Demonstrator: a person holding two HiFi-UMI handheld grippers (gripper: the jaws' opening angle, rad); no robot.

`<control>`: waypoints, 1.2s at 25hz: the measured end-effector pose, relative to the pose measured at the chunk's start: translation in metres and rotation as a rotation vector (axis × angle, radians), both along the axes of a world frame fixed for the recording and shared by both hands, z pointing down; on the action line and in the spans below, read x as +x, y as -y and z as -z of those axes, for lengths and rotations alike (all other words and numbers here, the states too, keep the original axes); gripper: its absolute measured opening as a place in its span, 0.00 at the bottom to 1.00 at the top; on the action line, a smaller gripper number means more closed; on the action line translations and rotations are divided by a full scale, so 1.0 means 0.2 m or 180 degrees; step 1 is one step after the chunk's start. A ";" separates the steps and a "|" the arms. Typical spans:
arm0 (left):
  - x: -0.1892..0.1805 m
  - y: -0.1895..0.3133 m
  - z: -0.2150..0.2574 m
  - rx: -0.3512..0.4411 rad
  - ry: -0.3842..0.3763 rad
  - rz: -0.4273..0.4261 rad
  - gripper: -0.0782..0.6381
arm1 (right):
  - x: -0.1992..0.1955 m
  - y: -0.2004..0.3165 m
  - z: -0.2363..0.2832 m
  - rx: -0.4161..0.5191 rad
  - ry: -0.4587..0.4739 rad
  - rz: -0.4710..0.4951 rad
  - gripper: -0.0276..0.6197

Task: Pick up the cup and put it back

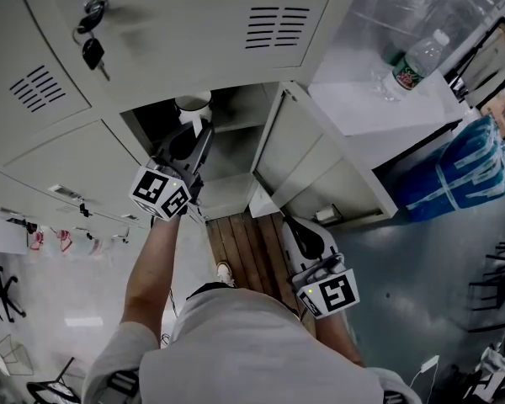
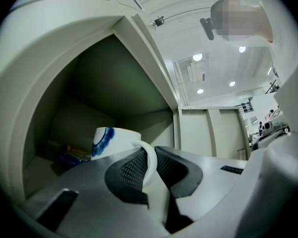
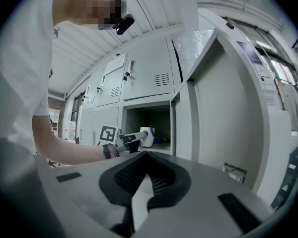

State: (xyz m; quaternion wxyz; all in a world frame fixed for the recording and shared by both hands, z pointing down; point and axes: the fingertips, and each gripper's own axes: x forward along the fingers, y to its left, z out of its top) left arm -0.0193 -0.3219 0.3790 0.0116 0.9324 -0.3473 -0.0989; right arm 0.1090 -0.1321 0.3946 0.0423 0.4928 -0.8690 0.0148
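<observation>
Head view, and the count is quick: one cup (image 1: 192,103), two grippers, one open locker (image 1: 236,194), one door (image 1: 299,154) swung out at 3 o'clock of it, one bottle (image 1: 417,61) up at 2 o'clock, one set of keys (image 1: 91,40) hanging at 11. The left arm (image 1: 149,268) is stretched straight out, and the left gripper (image 1: 185,154) pokes roughly level into the locker mouth. The right gripper (image 1: 307,242) hangs back at 5 o'clock of the left one, held close to the body and aimed level at the locker. Left gripper view has it: the claw is nearly closed, pads clamped on the handle (image 2: 150,157) of the white, blue-marked cup, which sits inside the locker. Behind it at 9 o'clock lies something blue and yellow (image 2: 69,155), too dim to name. Right gripper view: claw tips together, nothing in them.
</observation>
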 end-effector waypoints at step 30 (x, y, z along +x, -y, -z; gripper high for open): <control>-0.37 -0.93 0.37 0.0536 0.0213 0.0306 0.20 | 0.10 -0.06 0.19 0.0307 0.0143 0.0045 0.07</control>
